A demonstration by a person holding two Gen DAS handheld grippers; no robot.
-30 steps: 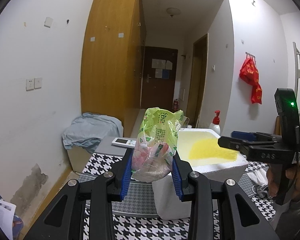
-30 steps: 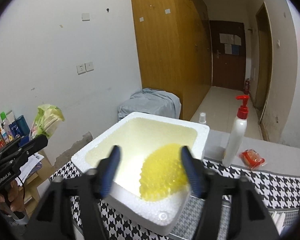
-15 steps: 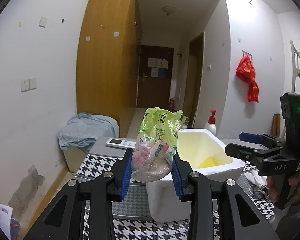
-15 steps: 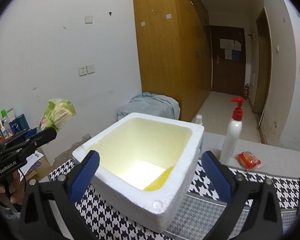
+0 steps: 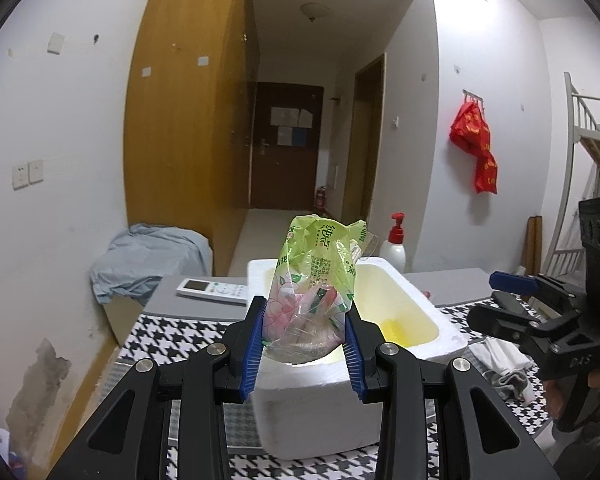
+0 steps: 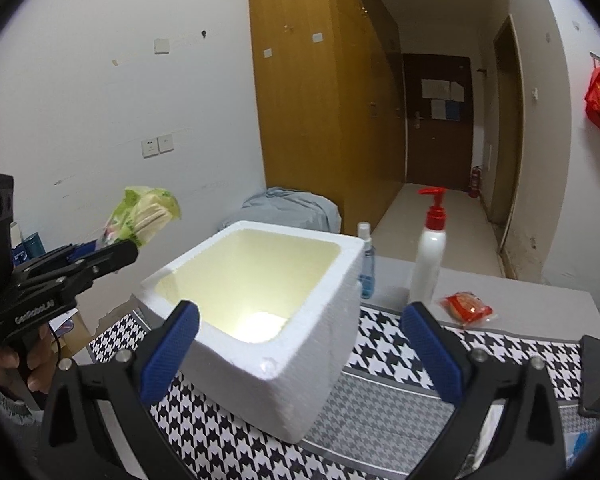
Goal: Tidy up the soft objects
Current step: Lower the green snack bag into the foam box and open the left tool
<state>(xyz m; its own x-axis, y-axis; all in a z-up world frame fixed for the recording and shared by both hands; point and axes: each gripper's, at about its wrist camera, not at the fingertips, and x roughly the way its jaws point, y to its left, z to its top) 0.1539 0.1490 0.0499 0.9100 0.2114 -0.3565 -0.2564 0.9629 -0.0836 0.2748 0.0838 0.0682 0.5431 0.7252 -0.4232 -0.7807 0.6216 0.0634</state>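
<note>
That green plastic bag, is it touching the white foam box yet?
Apart. The right wrist view shows the bag held in the left claw, up off to the side of the foam box, with wall visible between.

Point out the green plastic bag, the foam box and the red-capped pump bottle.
green plastic bag point(image 5: 314, 288), left wrist view, on its crumpled middle.
foam box point(image 6: 300, 368), right wrist view, on its near outer wall.
pump bottle point(image 6: 428, 256), right wrist view, on its white body.

Dorm room: bunk bed point(image 5: 592, 136), wardrobe point(image 5: 188, 120), entry door point(image 5: 286, 144).
</note>
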